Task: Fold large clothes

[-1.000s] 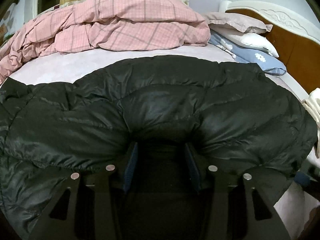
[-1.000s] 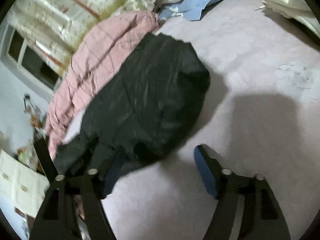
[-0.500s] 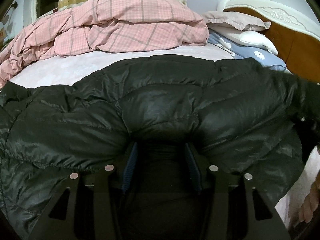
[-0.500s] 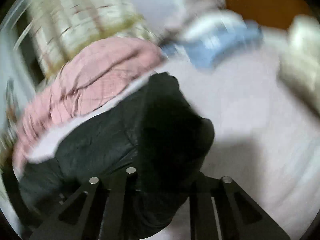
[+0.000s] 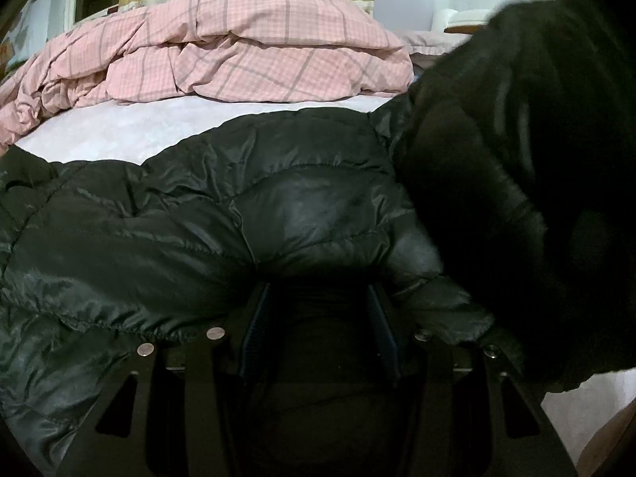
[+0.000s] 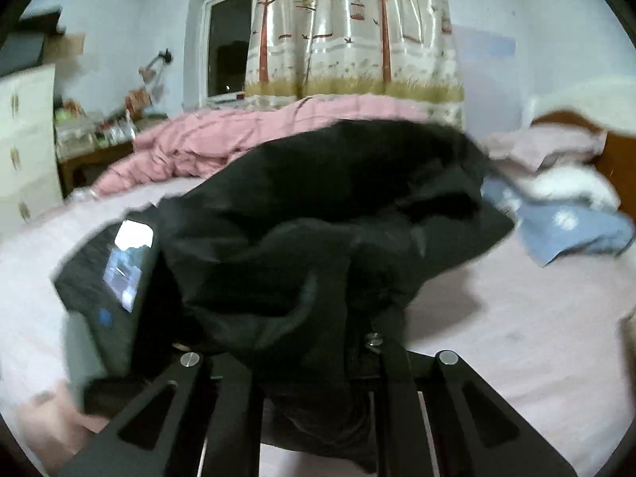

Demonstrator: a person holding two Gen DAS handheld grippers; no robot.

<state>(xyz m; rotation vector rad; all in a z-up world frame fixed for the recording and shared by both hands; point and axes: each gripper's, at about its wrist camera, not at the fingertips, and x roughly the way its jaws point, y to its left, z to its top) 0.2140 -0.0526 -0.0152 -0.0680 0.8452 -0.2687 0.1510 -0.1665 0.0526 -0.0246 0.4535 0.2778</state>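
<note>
One black jacket; two grippers: left gripper and right gripper, each clenched on jacket.

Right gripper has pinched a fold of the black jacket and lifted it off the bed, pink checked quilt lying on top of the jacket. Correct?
Not quite. The quilt lies behind the jacket, apart from it, with bare bed between them, as the left wrist view shows. The right gripper does pinch a jacket fold.

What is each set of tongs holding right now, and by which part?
Both hold the black puffer jacket: the left tongs at its near edge, the right tongs on a lifted end; which part cannot be told.
</note>
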